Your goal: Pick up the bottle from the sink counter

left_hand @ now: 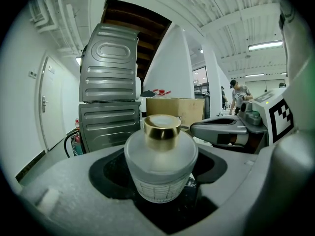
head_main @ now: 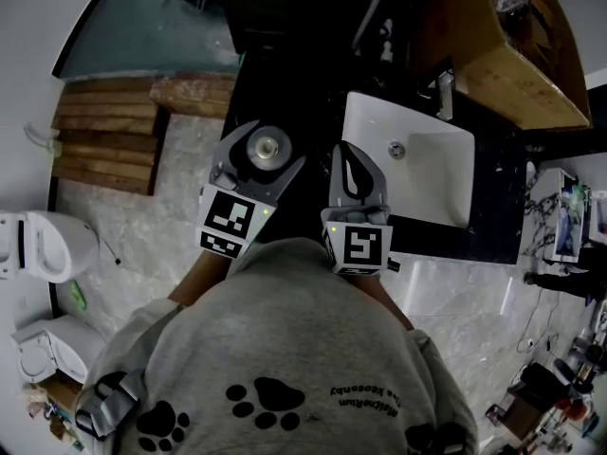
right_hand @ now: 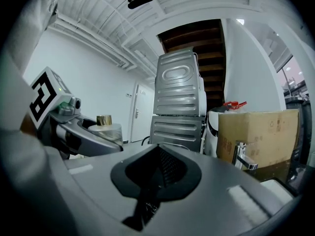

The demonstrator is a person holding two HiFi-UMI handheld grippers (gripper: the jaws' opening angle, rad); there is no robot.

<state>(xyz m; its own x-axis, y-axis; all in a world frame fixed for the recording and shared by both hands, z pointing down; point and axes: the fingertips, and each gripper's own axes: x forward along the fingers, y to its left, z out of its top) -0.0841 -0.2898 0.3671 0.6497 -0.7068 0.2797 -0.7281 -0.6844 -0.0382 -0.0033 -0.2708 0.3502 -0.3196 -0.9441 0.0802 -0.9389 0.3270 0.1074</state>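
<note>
My grey sweatshirt (head_main: 285, 330) fills the foreground as I lean over the black counter (head_main: 303, 102). A cardboard box (head_main: 517, 79) sits at the counter's back right corner, and a white sink (head_main: 370, 121) is set toward its right end. My left gripper (head_main: 273, 140) clasps the bottle (left_hand: 161, 163) near the counter's left edge, its jaws standing wide and pressing on the bottle's lower sides. The frosted bottle stands upright between them, with a gold cap (left_hand: 162, 127) on top. Whether its base rests on the counter I cannot tell. My right gripper (head_main: 349, 154) hangs just beside the left one, at the sink's left rim, with its jaws pressed together and nothing between them. The tap (head_main: 444, 95) stands at the sink's back edge, well apart from both grippers.
</note>
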